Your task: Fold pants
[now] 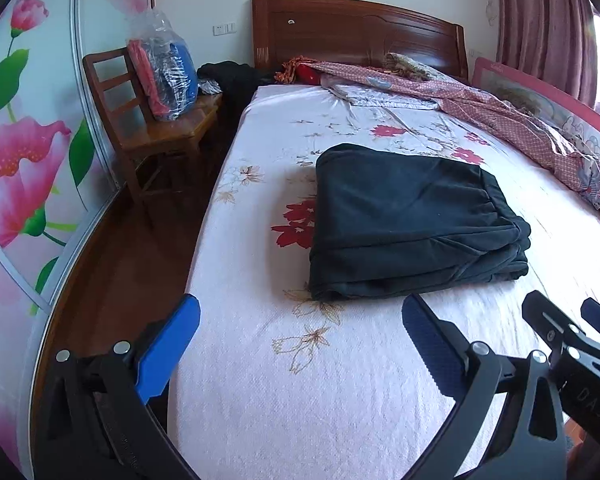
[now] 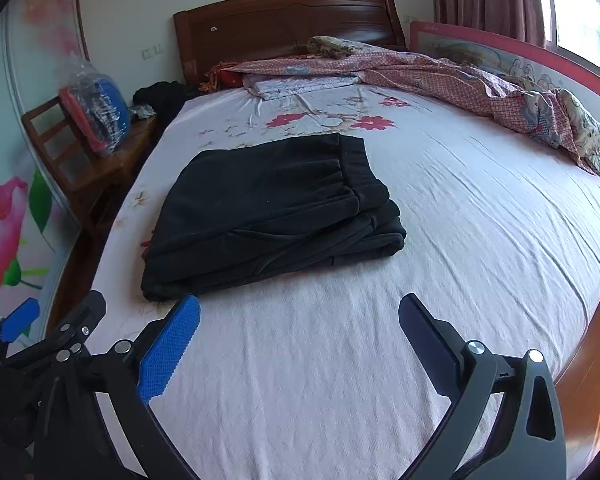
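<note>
The pants (image 1: 412,216) look folded already: a dark, compact rectangle of several stacked layers, lying flat on the bed (image 1: 340,380) toward its left side, with the elastic waistband on top at the right end. The layers do not line up perfectly at that end, where the lower edges stick out a little under the waistband, so at most a small tidy or a press-down seems left; I would judge the job as good as finished. Neither tool is touching the cloth. The left gripper (image 1: 300,344) hangs low over the sheet just short of the bundle's near edge, its fingers spread wide with nothing between them. The right gripper (image 2: 300,344) sits beside it, pointing the same way, also over bare sheet near the front of the pants (image 2: 272,212), fingers likewise wide apart and empty. Each one shows at the edge of the other's view, so the two are close together, side by side. A rumpled quilt (image 2: 460,76) lies well apart, along the far side.
</note>
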Demonstrator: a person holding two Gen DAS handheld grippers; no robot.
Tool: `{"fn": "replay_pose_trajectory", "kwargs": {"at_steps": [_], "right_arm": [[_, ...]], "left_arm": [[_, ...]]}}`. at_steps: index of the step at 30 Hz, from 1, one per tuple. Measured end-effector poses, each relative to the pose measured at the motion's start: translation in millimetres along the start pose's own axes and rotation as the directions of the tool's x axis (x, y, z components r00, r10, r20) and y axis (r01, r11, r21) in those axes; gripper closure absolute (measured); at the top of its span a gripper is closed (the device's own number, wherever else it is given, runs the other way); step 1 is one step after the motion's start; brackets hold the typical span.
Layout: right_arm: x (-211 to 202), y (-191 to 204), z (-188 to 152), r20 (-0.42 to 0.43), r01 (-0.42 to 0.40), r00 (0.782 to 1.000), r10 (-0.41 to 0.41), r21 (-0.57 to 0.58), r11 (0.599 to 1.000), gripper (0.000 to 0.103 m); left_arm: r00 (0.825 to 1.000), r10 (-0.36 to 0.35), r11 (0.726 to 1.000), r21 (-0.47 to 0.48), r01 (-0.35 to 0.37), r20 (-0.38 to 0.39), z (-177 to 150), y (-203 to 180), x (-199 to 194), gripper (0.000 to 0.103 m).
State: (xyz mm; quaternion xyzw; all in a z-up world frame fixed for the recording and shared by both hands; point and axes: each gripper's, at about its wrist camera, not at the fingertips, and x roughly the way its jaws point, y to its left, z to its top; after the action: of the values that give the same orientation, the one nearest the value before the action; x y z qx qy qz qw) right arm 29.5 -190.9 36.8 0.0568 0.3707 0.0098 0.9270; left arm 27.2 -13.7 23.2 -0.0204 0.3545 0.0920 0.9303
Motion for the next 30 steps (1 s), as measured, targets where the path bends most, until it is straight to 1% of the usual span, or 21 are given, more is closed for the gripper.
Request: {"fn": "replay_pose_trajectory", "kwargs": {"at_steps": [5,9,12,14,16,19,20,21,22,24,27,29,30], "right_arm": [[2,3,-2,-0.015,-0.006,1.000,0.006,-0.009,1.000,0.004],[6,4,-2,-0.029,-0.008,1.000,0.008,-0.014,1.000,0.004],[8,5,-3,-0.038,-0.009,0.999,0.008,-0.016,1.000,0.004],[8,4,-4,-0.043,-0.006,0.999,0.005,-0.013,1.000,0.004],[9,4,-4,-0.046,-0.001,0.999,0.001,-0.008,1.000,0.004],[11,3,-5,-0.056,0.004,0.998,-0.004,-0.006,1.000,0.004],[11,3,-6,-0.059,0.012,0.998,-0.013,-0.007,1.000,0.004],[12,3,-7,-0.062,0.003,0.998,-0.004,-0.006,1.000,0.004],[12,3,-7,-0.064,0.003,0.998,-0.004,-0.005,1.000,0.004],[12,3,-7,-0.064,0.005,0.998,-0.005,-0.005,1.000,0.004],[11,2,-6,-0.059,0.010,0.998,-0.010,-0.004,1.000,0.004],[13,1,-6,-0.065,0.014,0.998,-0.014,0.000,1.000,0.004],[13,1,-7,-0.067,0.011,0.998,-0.011,0.002,1.000,0.004]], "left_arm": [[1.000,-0.008,1.000,-0.008,0.008,-0.028,-2,0,6,0.002],[0.999,0.006,1.000,-0.007,-0.006,-0.032,-2,0,9,0.002],[0.998,0.005,1.000,-0.006,-0.006,-0.055,-4,0,14,0.002],[0.998,0.022,1.000,-0.002,-0.022,-0.061,-5,0,16,0.002],[0.998,0.014,1.000,-0.003,-0.014,-0.066,-5,1,18,0.002],[0.997,0.032,0.999,-0.009,-0.033,-0.071,-6,3,19,0.002],[0.996,0.055,0.998,-0.004,-0.055,-0.070,-7,3,19,0.002],[0.996,0.064,0.998,0.000,-0.064,-0.070,-6,4,20,0.002],[0.996,0.053,0.999,0.000,-0.053,-0.075,-7,4,20,0.002],[0.994,0.075,0.997,0.000,-0.075,-0.076,-6,4,19,0.002],[0.995,0.070,0.997,-0.004,-0.071,-0.075,-6,6,18,0.002],[0.996,0.045,0.999,-0.015,-0.047,-0.080,-5,7,18,0.002],[0.996,0.049,0.999,-0.016,-0.050,-0.078,-5,7,18,0.002]]}}
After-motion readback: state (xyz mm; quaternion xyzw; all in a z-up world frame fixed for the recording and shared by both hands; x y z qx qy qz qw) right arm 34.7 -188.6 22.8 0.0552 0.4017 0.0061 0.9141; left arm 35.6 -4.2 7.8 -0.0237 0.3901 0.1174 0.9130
